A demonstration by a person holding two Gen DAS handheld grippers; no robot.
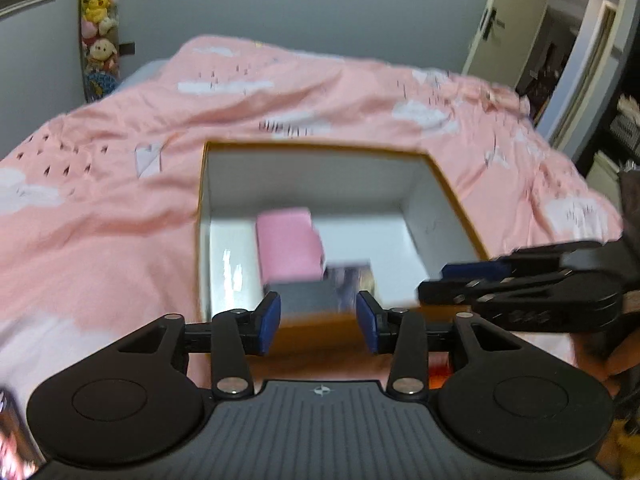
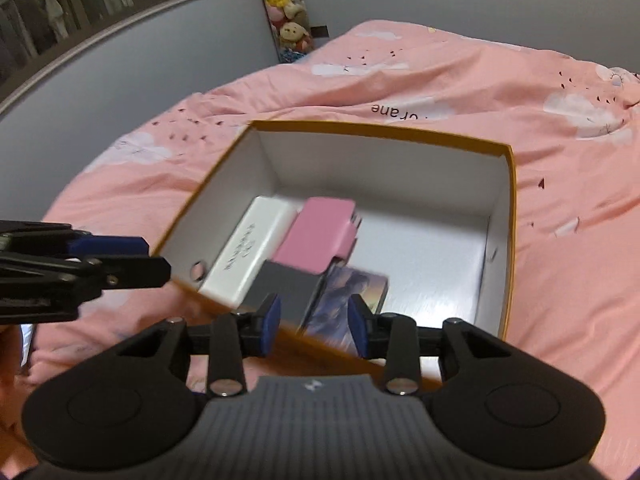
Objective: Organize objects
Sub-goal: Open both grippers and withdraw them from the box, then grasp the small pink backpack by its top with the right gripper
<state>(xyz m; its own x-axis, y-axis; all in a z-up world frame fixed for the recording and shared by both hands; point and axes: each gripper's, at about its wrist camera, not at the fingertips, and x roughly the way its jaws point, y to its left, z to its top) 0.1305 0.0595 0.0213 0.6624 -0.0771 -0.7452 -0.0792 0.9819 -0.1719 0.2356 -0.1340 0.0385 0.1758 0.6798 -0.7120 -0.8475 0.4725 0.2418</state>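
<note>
Blue-padded and empty, the left claw (image 1: 318, 322) and the right claw (image 2: 314, 326) both hang with jaws partly apart above the near wall of the open box (image 2: 505, 240), nothing between the pads of either. Inside the box, close to its near left corner, lie four small packages: a white box (image 2: 250, 250) along the left wall, a grey box (image 2: 286, 292) and a purple printed box (image 2: 348, 300) nearest the claws, and a pink box (image 2: 316, 240) resting across them. The box sits on the bed's pink quilt (image 2: 460, 76), which shows nothing else loose in either view. Judging by this, the placing step looks finished; the next move likely calls for finding another object beyond these views, or the lid.
</note>
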